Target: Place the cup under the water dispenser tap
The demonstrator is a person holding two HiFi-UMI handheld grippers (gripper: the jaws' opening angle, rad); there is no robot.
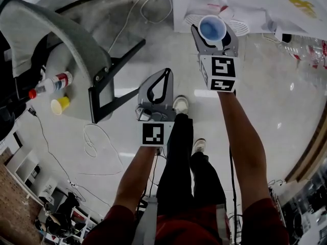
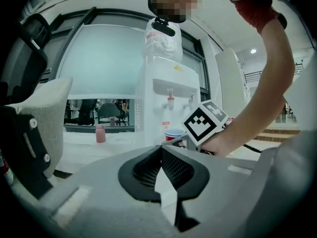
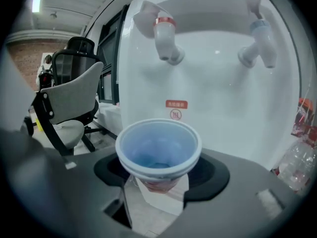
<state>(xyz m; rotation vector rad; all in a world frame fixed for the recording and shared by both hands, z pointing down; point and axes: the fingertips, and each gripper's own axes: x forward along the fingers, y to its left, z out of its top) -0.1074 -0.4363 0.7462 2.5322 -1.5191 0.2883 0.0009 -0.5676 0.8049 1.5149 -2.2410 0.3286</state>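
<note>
A paper cup (image 3: 158,150) with a blue inside and red outside sits upright between my right gripper's (image 3: 159,178) jaws, which are shut on its lower wall. It hangs in front of the white water dispenser (image 3: 213,88), below the red tap (image 3: 166,38) and left of the blue tap (image 3: 260,43). In the head view the cup (image 1: 212,28) is over the dispenser's drip grille (image 1: 241,27), held by the right gripper (image 1: 213,41). My left gripper (image 1: 166,75) hangs lower and nearer to me, shut and empty; its tips (image 2: 161,150) meet.
A grey office chair (image 1: 56,40) stands at the left, with a bottle (image 1: 51,84) and a yellow cup (image 1: 60,105) on its seat. Cables (image 1: 94,142) lie on the glossy floor. Plastic bottles (image 1: 306,50) stand right of the dispenser. The person's shoes (image 1: 180,104) are below the grippers.
</note>
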